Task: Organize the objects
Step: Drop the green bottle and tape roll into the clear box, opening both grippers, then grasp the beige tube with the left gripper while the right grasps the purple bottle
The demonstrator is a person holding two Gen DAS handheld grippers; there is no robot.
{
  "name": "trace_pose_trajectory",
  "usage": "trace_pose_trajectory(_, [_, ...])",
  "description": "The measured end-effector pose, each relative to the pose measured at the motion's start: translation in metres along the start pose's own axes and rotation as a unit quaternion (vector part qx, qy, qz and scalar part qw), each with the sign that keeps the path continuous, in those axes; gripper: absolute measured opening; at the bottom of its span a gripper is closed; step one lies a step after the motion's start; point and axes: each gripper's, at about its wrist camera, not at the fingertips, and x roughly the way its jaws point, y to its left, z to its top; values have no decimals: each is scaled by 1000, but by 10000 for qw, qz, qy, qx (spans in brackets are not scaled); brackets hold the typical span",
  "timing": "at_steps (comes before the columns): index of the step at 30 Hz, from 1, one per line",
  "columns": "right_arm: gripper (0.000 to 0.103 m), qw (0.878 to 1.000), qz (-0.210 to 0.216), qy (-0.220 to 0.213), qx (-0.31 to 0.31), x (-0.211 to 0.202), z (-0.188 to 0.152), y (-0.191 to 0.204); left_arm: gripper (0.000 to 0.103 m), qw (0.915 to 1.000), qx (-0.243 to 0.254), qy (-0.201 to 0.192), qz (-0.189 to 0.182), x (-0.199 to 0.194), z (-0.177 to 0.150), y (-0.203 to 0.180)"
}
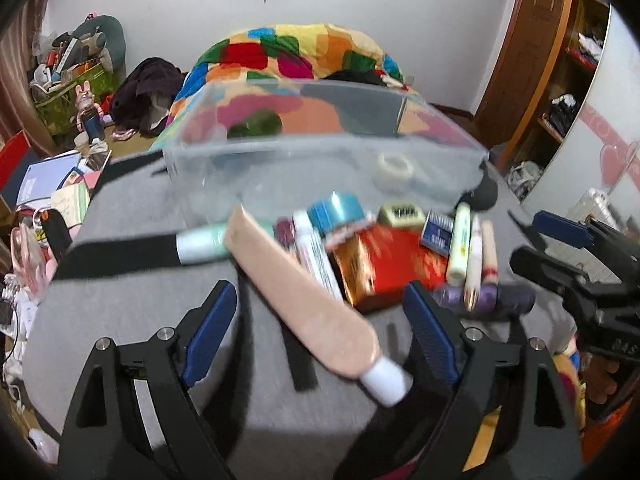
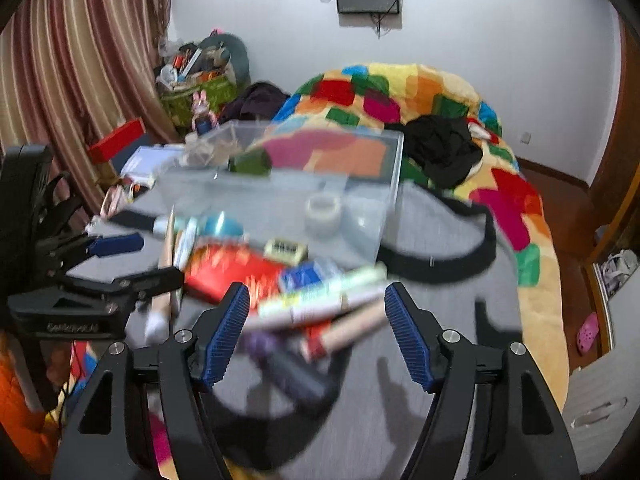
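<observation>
Clear plastic box [image 1: 320,152] sits on the grey cloth [image 1: 132,312] that covers the bed, at the far side of the clutter. Walls see-through; the patchwork quilt [image 1: 280,48] shows through them. Inside: one pale roll of tape [image 1: 396,166], near its right end.

Pile of small things lies on the cloth just in front of the box, touching one another:
- long beige tube with a white cap [image 1: 316,308], slanting toward me, cap end nearest
- red and gold packet [image 1: 384,268], middle of the pile
- blue roll [image 1: 340,210], right against the box wall
- white tube with print [image 1: 316,256], beside the beige one
- mint and white tube [image 1: 200,242], left edge
- small blue packet [image 1: 440,232] and three slim sticks [image 1: 472,256], right edge
- purple bits [image 1: 452,298] and a dark one under the sticks

My left gripper [image 1: 320,332]: jaws wide apart, nothing clamped. The beige tube lies between the blue pads [image 1: 212,332] without touching either.

My right gripper [image 2: 318,336]: jaws apart as well, nothing pinched. The sticks and a dark bottle [image 2: 296,372] lie on the cloth between and below its pads, apart from them as far as I can tell.

Hard to read: both views smeared. Labels illegible. What the purple and dark things are, I cannot tell. A small cream box [image 1: 402,214] has dark print, unreadable.

Around: black straps [image 1: 120,254] across the cloth, a dark garment [image 2: 440,152] on the quilt, cluttered floor [image 1: 48,184] at left, striped curtain [image 2: 72,80], wooden shelves [image 1: 560,92] at right.
</observation>
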Motion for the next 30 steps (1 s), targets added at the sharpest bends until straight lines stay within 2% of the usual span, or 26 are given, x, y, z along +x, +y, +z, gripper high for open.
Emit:
trace_pose_trajectory(5, [65,9996,102,270,47,7,-26,-1,86,9998,45,64,166,1,-20,1])
trace_pose_trajectory(8, [48,9993,240,295,2,5,-33,2,85,9997,-85,62,226,-5,-31,14])
trace_pose_trajectory(12, [36,9986,386,326,-140,3,-40,10,85,9992,-257,19,321,-17,-46,35])
trace_pose_trajectory(16, [35,9955,793,390,-327,-1,-48,24,85,9991,-327,-19,282,-25,-53,45])
trace_pose_trajectory(23, [35,9952,836,367,-350,7,-41,38,84,9991,-152,-146,370,-16,-51,27])
trace_pose_trajectory(25, [35,9955,813,371,-324,10,-39,41,78,9983,-25,-229,531,-12,-50,20])
trace_pose_trajectory(28, [35,9954,796,441,-309,16,-38,45,56,9978,136,-373,529,-14,-53,14])
trace_pose_trajectory(30, [23,9951,806,482,-304,19,-40,48,38,9974,181,-438,550,-17,-55,13])
